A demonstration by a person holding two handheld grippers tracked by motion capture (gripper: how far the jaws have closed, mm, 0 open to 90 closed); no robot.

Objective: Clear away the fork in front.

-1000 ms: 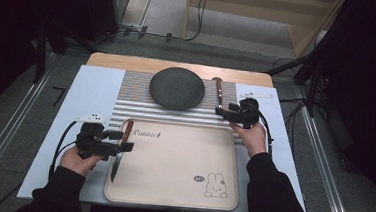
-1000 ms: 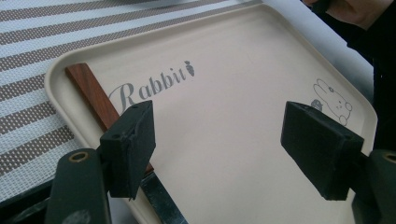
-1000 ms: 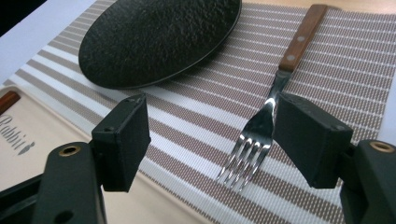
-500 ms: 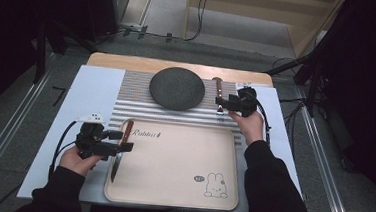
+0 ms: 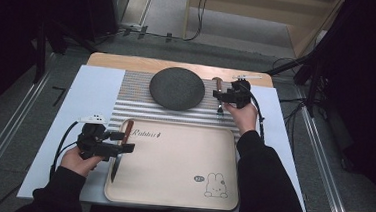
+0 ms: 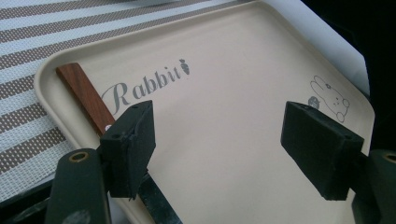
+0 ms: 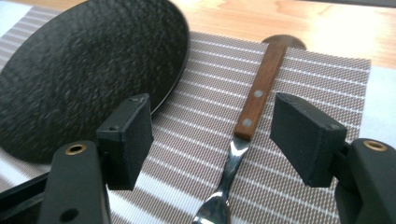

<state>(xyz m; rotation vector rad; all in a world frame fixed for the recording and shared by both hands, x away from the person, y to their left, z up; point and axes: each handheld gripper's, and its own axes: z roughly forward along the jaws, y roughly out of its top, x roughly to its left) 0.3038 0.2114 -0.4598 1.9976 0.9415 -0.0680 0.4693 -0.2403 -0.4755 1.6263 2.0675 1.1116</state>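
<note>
Dark round plate (image 5: 176, 88), striped placemat (image 5: 136, 107), pale sheet (image 5: 89, 94), wooden tabletop (image 5: 129, 62)

fork (image 7: 236, 154): prongs cut off by the right gripper view's bottom edge
knife (image 6: 86, 95): blade partly hidden behind a jaw in the left gripper view
plate (image 7: 84, 70): cut off at top and left edges, blurred
tray (image 6: 261, 65): far corner cut off

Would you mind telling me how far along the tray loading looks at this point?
Done: the knife lies on the tray by its left rim, beside the open left gripper. In hand: the right gripper hovers open over the fork on the striped mat, not gripping. Left: the fork and perhaps the dark plate.
</note>
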